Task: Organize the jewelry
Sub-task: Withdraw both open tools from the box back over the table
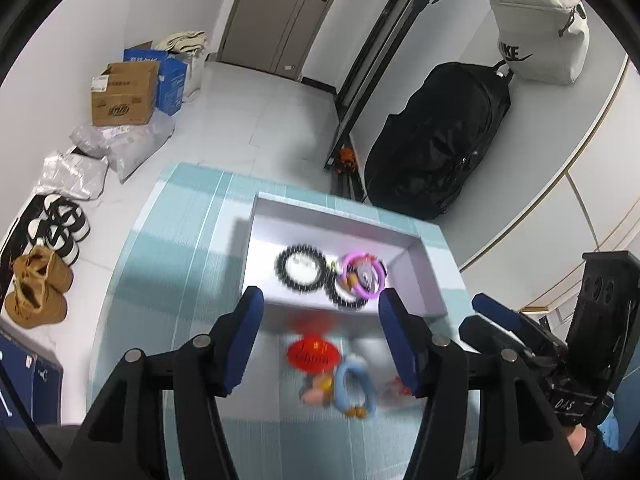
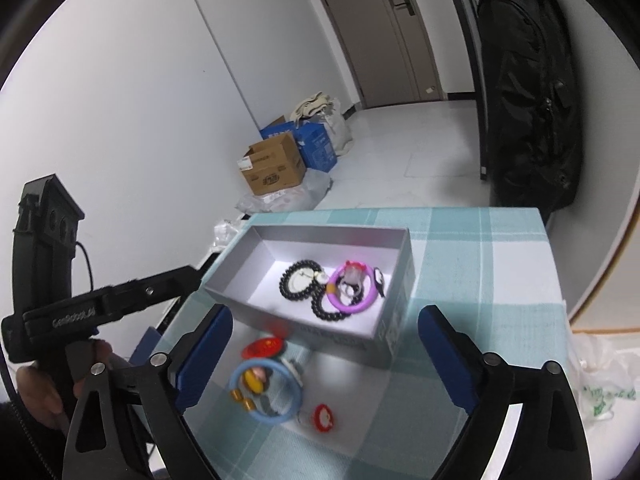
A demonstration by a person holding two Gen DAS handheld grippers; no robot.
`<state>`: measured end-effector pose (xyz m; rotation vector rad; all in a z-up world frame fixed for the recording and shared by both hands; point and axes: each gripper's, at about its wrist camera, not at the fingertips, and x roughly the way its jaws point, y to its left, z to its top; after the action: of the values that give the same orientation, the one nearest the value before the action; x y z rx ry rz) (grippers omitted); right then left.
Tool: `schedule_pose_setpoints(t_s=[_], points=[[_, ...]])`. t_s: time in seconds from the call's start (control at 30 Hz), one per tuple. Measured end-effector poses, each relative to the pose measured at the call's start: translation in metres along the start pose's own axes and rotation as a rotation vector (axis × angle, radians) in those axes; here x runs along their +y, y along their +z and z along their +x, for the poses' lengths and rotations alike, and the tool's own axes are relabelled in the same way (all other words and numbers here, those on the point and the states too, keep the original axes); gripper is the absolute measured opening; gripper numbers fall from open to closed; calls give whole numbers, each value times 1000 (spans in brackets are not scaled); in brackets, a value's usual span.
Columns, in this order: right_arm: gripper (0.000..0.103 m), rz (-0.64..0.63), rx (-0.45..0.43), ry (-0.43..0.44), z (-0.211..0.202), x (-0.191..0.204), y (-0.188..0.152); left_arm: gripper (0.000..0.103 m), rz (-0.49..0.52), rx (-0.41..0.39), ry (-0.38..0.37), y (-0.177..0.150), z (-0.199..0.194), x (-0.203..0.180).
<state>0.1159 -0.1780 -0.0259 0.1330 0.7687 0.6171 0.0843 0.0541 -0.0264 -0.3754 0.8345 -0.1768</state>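
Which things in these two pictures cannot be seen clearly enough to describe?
- Left wrist view: the red tag and blue ring on the tablecloth are motion-blurred; the tag's print is unreadable.
- Right wrist view: the charms inside the purple ring in the grey box are too small to identify.
- Right wrist view: the small red piece is blurred.

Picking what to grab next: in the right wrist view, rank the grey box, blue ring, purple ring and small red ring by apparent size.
Largest to smallest:
1. grey box
2. blue ring and purple ring: they look alike, and the blue one lies nearer the camera, so no ranking
3. small red ring
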Motion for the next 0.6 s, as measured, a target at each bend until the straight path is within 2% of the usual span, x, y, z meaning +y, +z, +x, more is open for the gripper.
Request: schedule_pose_setpoints(t_s=[0.23,0.43,0.6], points=[[95,-44,39,-48,-3,9,-17,56,-8,58,21,-20,2,-5],[95,-51,111,-101,3,14,-35,56,-49,158,41,-42,12,-1],[95,-38,149,-138,4,11,-45,56,-42,171,47,-48,11,-5]])
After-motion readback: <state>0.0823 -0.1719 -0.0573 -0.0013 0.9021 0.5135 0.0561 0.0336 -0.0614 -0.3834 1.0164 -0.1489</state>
